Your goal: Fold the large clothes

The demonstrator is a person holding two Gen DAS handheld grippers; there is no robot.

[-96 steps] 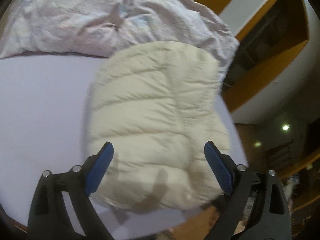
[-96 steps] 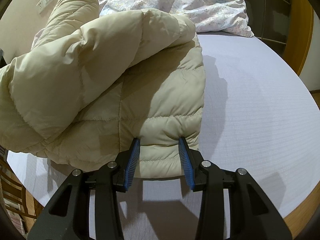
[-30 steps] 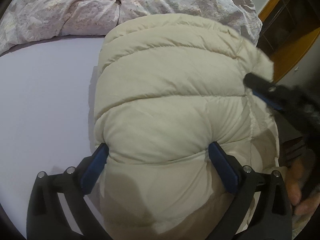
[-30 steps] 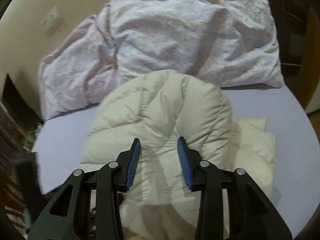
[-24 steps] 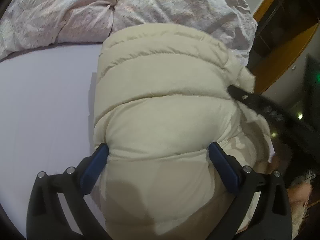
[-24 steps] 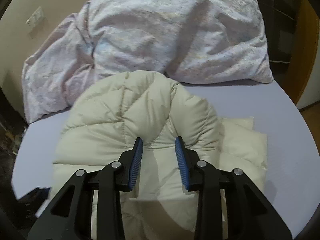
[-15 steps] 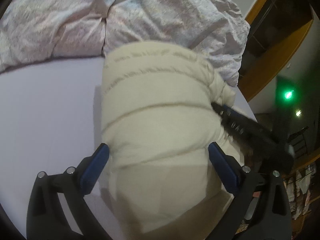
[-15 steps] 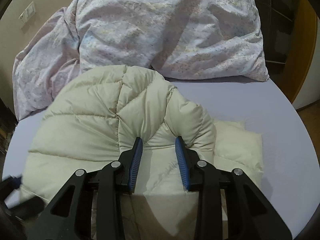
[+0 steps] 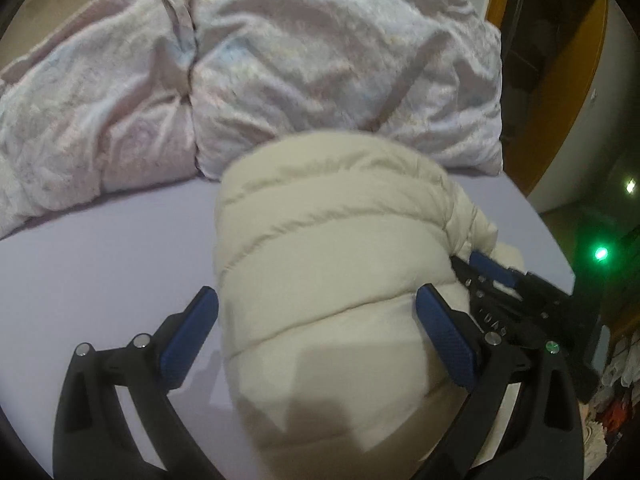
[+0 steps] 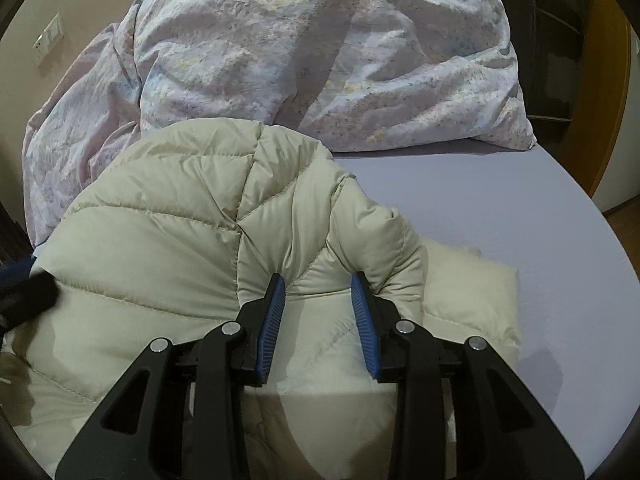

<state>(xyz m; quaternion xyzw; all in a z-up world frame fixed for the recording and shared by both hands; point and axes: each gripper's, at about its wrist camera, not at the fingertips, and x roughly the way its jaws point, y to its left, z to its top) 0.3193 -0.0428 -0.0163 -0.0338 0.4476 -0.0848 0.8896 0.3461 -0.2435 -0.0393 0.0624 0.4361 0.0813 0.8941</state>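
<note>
A cream quilted puffer jacket (image 9: 332, 280) lies folded into a thick bundle on the lavender bed sheet (image 9: 100, 248). My left gripper (image 9: 316, 304) is wide open, its blue pads on either side of the bundle's near end. My right gripper (image 10: 318, 280) is partly open over the jacket (image 10: 168, 232), its fingertips pressed against the puffy top fold, not clamped. The right gripper also shows in the left wrist view (image 9: 496, 280) at the bundle's right side. A flatter part of the jacket (image 10: 468, 292) sticks out to the right.
A crumpled floral duvet (image 10: 320, 52) is heaped along the far side of the bed. The sheet (image 10: 520, 216) stretches to the right. Orange wooden furniture (image 9: 560, 80) and a dark room with a green light (image 9: 600, 254) lie past the bed's right edge.
Both grippers have drawn back a little, so the jacket bundle sits farther off and more of the duvet shows. The right gripper has slid lower along the bundle's right side. The jaws keep their widths.
</note>
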